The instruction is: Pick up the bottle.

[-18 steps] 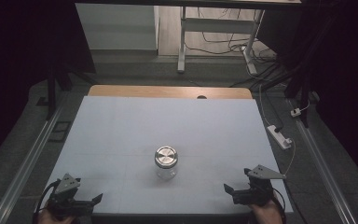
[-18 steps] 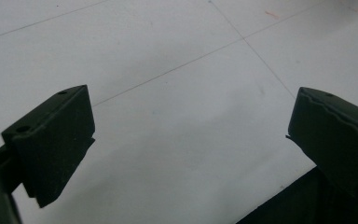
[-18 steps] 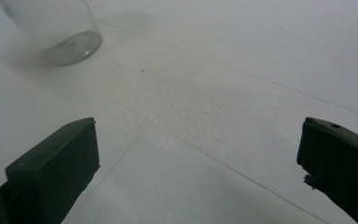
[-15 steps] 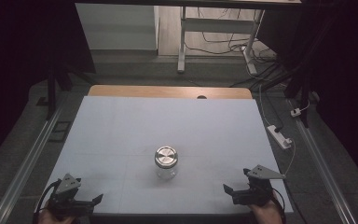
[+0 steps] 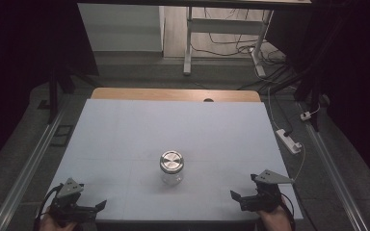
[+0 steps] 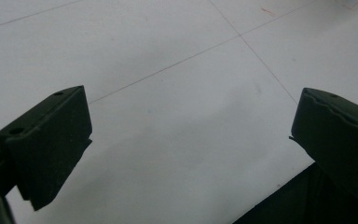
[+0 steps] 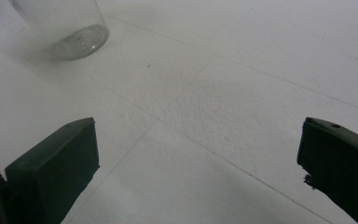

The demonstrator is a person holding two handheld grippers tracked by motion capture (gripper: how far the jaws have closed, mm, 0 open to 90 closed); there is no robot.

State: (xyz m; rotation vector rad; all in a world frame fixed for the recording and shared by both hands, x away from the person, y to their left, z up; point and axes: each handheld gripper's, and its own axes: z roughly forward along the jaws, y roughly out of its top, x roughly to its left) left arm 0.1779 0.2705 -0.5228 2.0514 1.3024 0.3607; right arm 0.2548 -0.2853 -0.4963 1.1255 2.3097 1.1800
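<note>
the glass jar (image 5: 172, 167) (shiny metal lid on top) stands upright mid-table. left gripper (image 5: 89, 208) and right gripper (image 5: 238, 198) wait well apart from it, jaws wide. glass looks slippery, breakable; grab the sides.

The jar (image 7: 70, 28) is cut off by the top edge; its contents perhaps none.

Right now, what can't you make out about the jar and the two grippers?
- Jar, high view: too small and dim to tell whether it holds anything.
- Jar, right gripper view: the top edge cuts off everything above its base.
- Left gripper and right gripper, high view: the bottom edge crops the hands holding them.
</note>
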